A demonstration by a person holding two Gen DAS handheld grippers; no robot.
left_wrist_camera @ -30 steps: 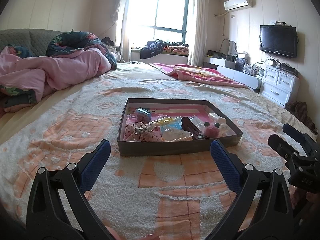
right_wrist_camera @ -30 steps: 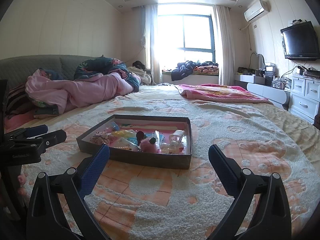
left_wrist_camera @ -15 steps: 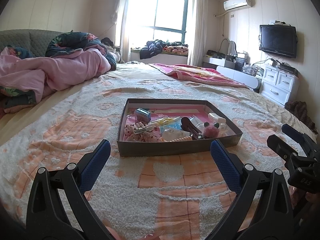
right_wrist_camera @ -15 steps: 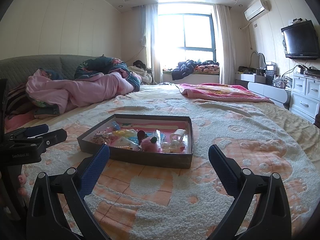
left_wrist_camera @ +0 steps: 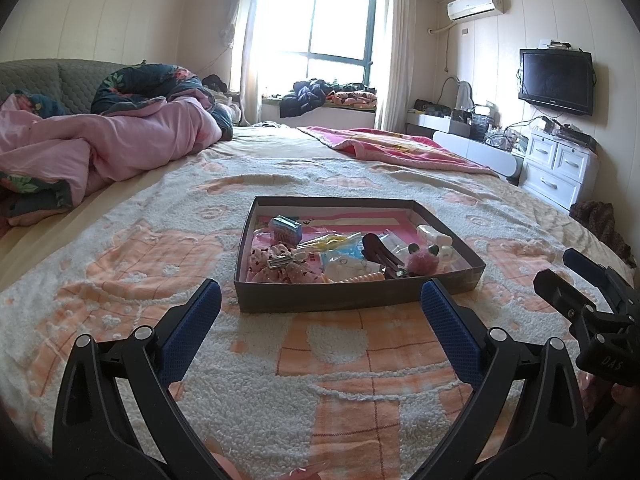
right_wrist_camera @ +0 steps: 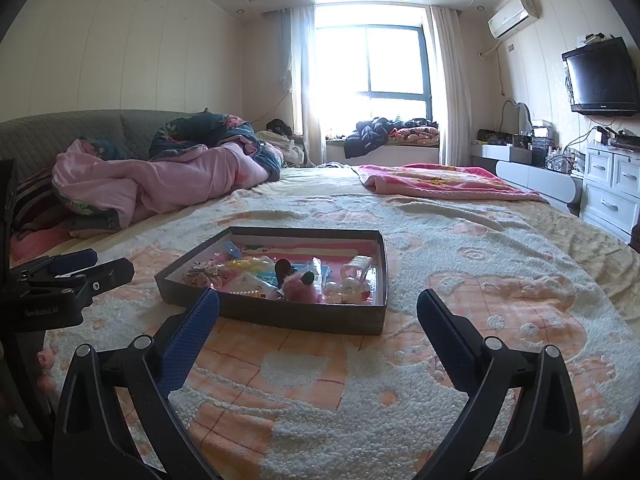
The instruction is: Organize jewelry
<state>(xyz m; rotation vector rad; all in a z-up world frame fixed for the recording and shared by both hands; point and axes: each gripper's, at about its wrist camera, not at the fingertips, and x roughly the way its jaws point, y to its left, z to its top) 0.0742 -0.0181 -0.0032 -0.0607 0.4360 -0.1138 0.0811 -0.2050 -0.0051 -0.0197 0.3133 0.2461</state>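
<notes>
Shallow gray tray [left_wrist_camera: 356, 296] sits on the bed's fluffy peach-and-white blanket [left_wrist_camera: 328, 384], holding mixed jewelry & hair bits: pink pompom [left_wrist_camera: 424, 263], dark hair clip [left_wrist_camera: 378, 250], blue box [left_wrist_camera: 285, 229], pearl beads [right_wrist_camera: 335, 289], floral scrunchie w/ metal clip [left_wrist_camera: 280, 262]. I hold the left gripper [left_wrist_camera: 320, 316] and right gripper [right_wrist_camera: 318, 322] just short of the tray, fingers wide apart, nothing between them. Rumpled pink quilt [left_wrist_camera: 108, 148] lies far left; TV [left_wrist_camera: 556, 80] & white drawers [left_wrist_camera: 560, 168] on the right.
</notes>
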